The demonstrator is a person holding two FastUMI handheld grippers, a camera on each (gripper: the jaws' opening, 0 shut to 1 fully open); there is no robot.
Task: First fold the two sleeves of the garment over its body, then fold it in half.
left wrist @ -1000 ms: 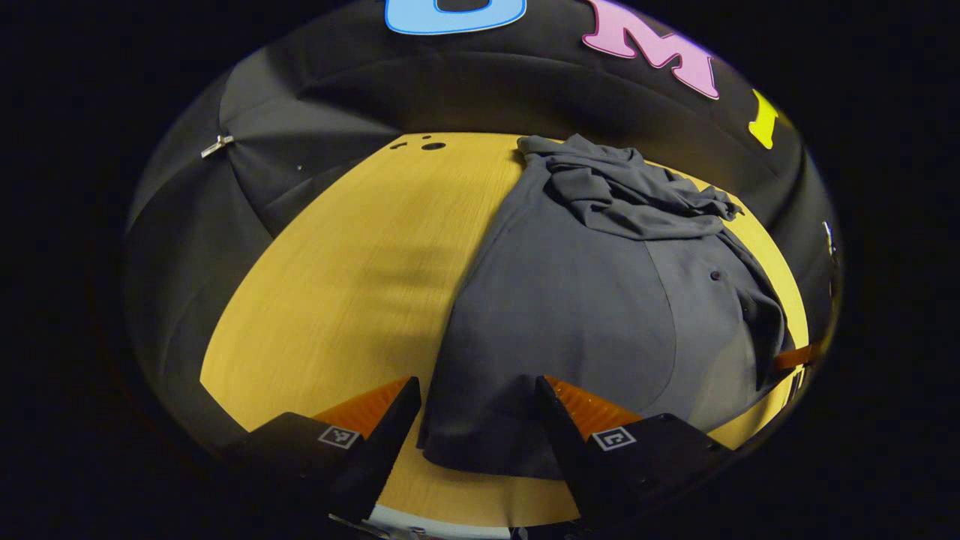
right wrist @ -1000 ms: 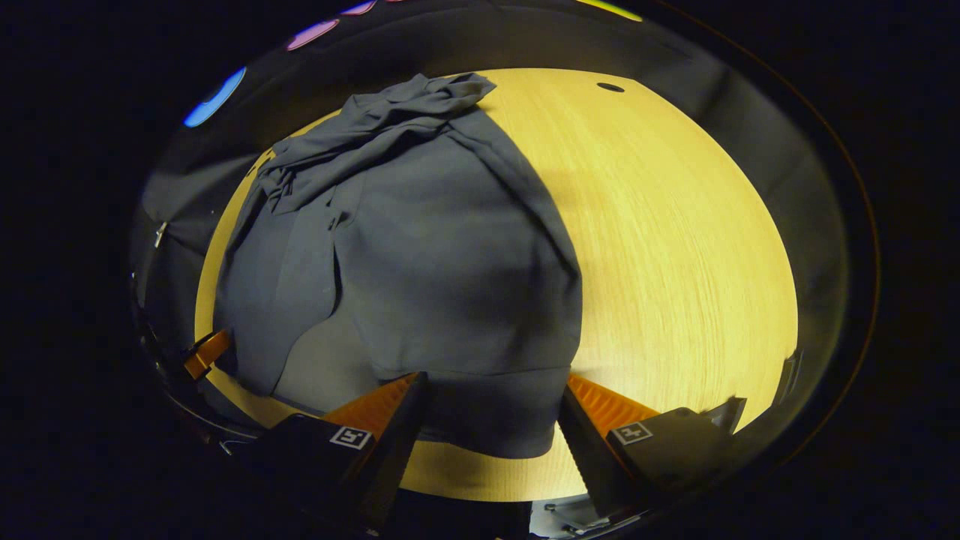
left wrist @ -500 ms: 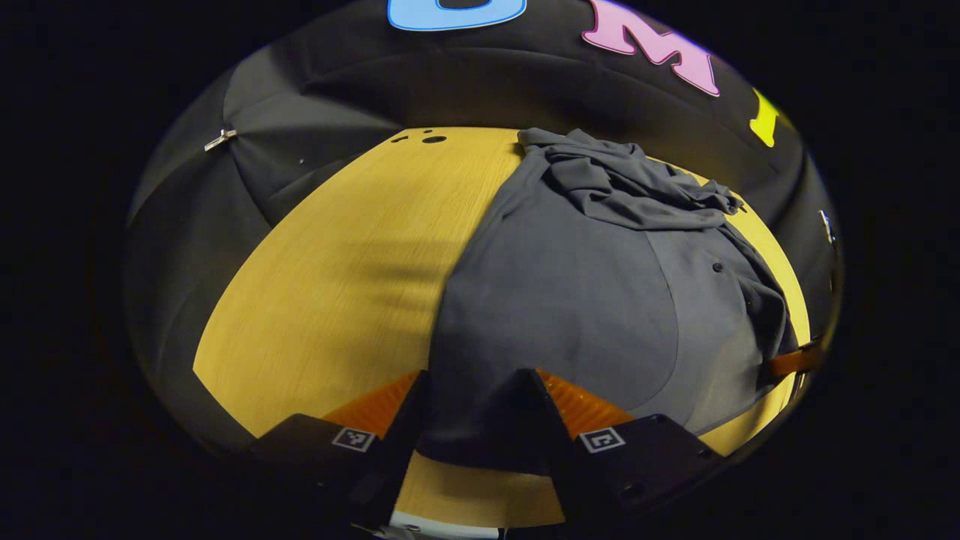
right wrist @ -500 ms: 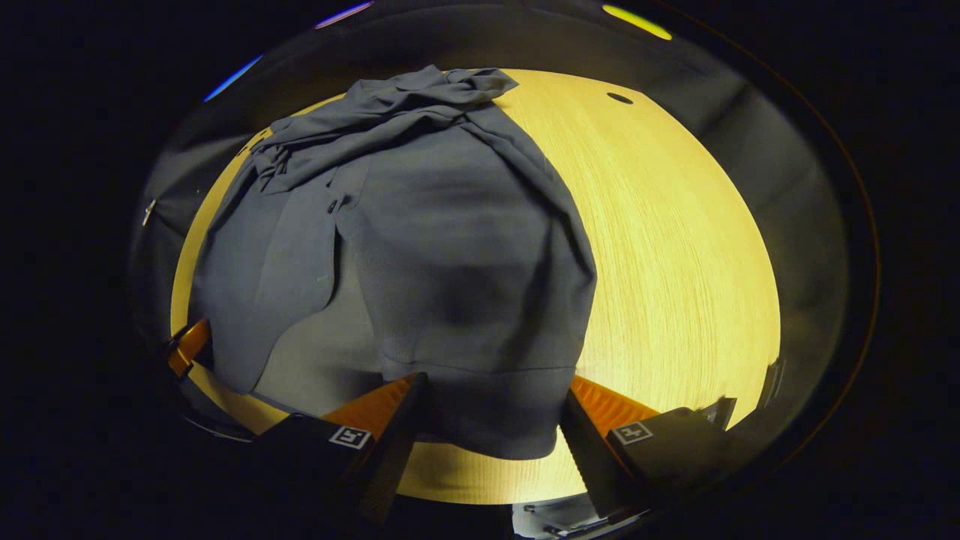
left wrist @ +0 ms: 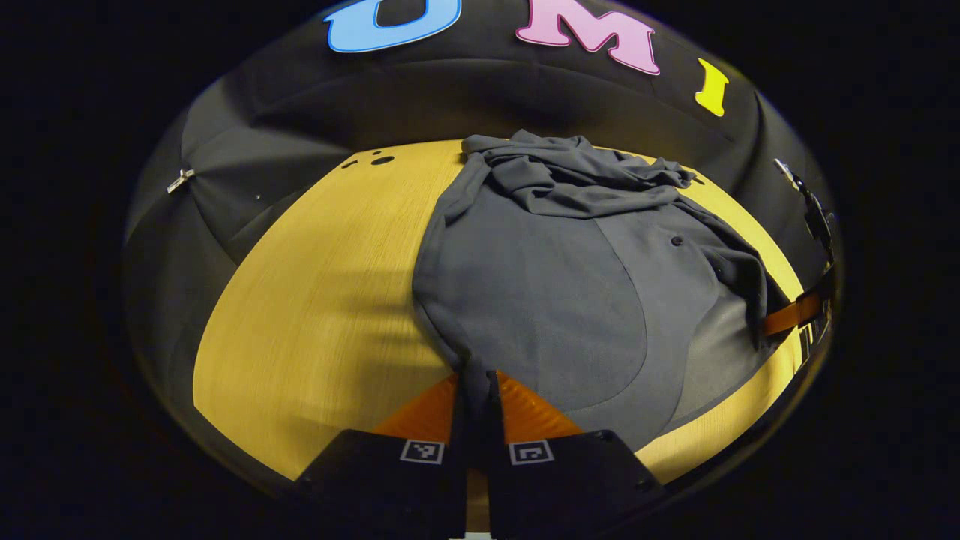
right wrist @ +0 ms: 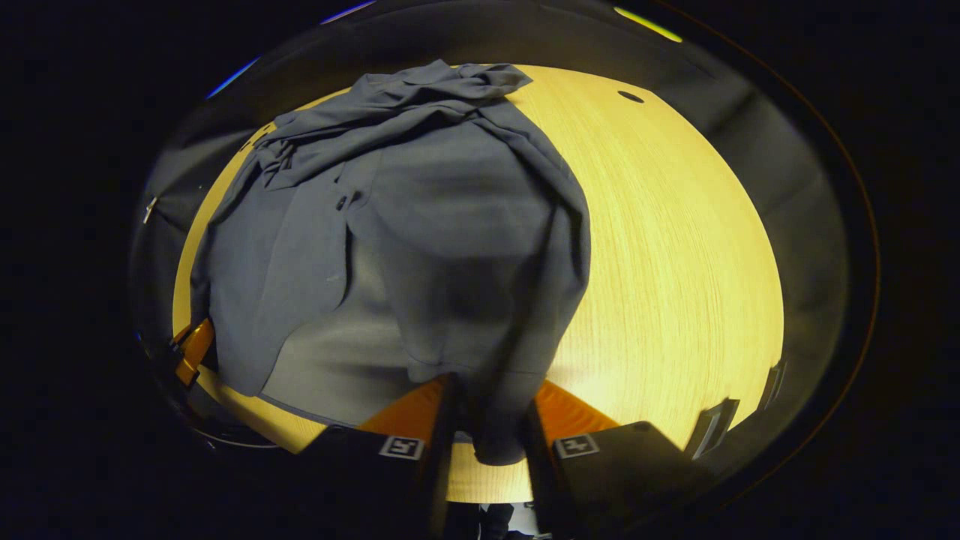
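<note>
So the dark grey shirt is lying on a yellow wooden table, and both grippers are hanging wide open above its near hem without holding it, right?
Not quite. The grey shirt does lie on the yellow wooden table, but the grippers are not open. In the left gripper view the left gripper is shut on the near hem, and in the right gripper view the right gripper has also closed on a bunch of the hem.

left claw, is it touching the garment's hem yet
Touching. In the left gripper view the left claw is closed on the near hem of the grey garment, with the cloth pinched between both fingers.
</note>
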